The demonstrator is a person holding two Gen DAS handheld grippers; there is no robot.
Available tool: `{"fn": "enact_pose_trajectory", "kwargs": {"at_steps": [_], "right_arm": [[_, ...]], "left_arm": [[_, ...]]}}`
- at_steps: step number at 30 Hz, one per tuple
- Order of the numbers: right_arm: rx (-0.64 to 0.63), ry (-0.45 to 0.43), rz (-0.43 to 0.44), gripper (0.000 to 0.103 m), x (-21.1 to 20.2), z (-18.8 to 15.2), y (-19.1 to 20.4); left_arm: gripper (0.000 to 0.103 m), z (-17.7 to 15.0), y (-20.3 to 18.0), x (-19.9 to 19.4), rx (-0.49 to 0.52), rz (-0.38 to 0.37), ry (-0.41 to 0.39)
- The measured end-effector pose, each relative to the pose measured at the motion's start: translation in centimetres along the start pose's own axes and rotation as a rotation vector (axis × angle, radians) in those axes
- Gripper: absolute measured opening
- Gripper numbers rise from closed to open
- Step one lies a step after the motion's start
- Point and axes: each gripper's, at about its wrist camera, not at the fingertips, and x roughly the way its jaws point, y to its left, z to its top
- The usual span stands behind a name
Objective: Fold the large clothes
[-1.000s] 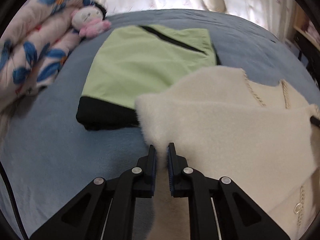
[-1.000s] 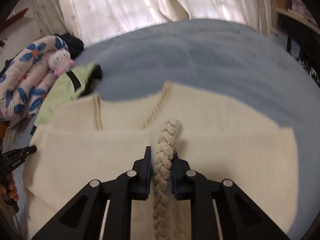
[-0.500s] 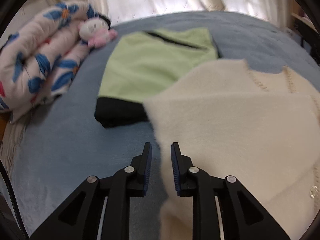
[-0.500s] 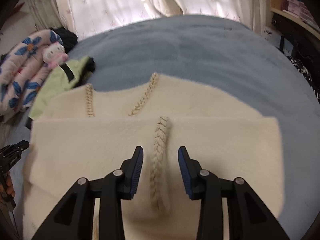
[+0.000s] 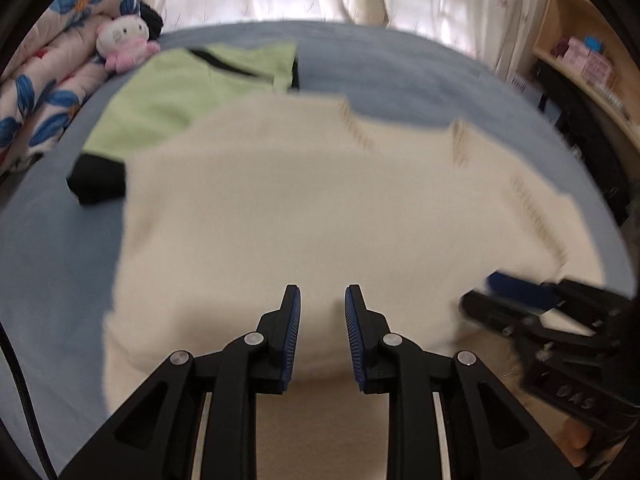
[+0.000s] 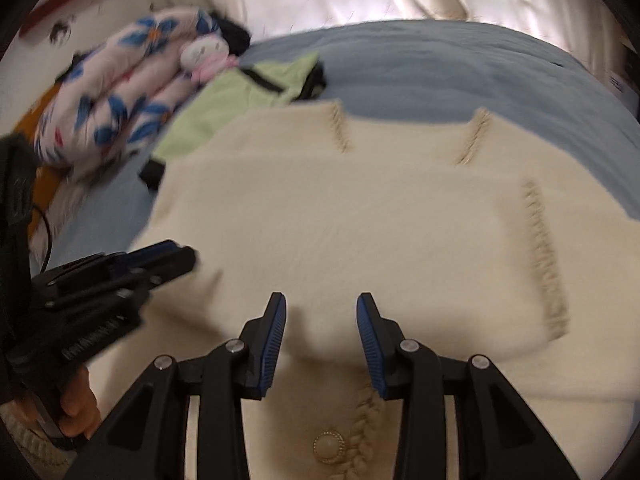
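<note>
Your left gripper [image 5: 322,322] has its fingers spread with nothing between them; your right gripper [image 6: 321,322] is likewise spread and empty. Both hover just above the near fold of the fluffy cream-white cardigan with braided trim [image 5: 320,208].

The cardigan lies on the blue fleece bed cover [image 5: 400,68], roughly mid-bed toward the near edge. Its upper layer is doubled over the lower one; a cream button [image 6: 328,446] and a braided placket [image 6: 362,420] show beneath the fold, directly under your right gripper.

Long axis: judged from both wrist views, the folded cardigan runs crosswise to both grippers, left to right across the bed. Its folded near edge sits right at both sets of fingertips. The two grippers are side by side, each seen at the margin of the other's view, so neither is clearly nearer to the garment overall. The left one is nearer the left end, the right one nearer the right end with the braided seam [image 6: 544,256].

Likely next step: a second fold across the long axis. That is a judgement only.

Beyond the cardigan's far left corner, partly overlapped by it, is a folded light-green garment with black trim [image 5: 172,100]. A floral blue-and-pink quilt [image 5: 44,92] and a small white-and-pink plush doll [image 5: 122,42] lie at the bed's far left edge. Motion blur limits edge detail.
</note>
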Motion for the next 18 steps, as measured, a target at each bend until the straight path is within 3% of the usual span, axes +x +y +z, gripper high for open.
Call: {"fn": "enact_pose_trajectory", "kwargs": {"at_steps": [3, 6, 7, 8, 11, 15, 18], "right_arm": [[-0.009, -0.024, -0.023, 0.034, -0.7, -0.2, -1.1], [0.018, -0.045, -0.238, 0.037, -1.2, -0.1, -3.7], [0.038, -0.044, -0.264, 0.037, -1.2, -0.1, -4.7], [0.078, -0.045, -0.273, 0.036, -1.3, -0.2, -6.3], [0.172, -0.059, -0.165, 0.028, -2.2, -0.9, -9.4], [0.161, -0.061, -0.208, 0.030, -3.0, -1.2, -8.9], [0.153, -0.045, -0.247, 0.031, -2.6, -1.0, -8.1]], "left_arm": [[0.021, -0.9, 0.3, 0.8, 0.031, 0.039, -0.003], [0.025, -0.8, 1.6, 0.6, 0.031, 0.111, -0.014], [0.025, -0.8, 2.3, 0.6, 0.021, 0.121, -0.012], [0.026, -0.8, 2.8, 0.6, 0.012, 0.120, -0.008], [0.026, -0.9, 3.9, 0.7, -0.005, 0.123, -0.012], [0.027, -1.0, 4.1, 0.5, -0.003, 0.148, -0.019], [0.034, -0.9, 3.8, 0.6, 0.003, 0.162, -0.014]]}}
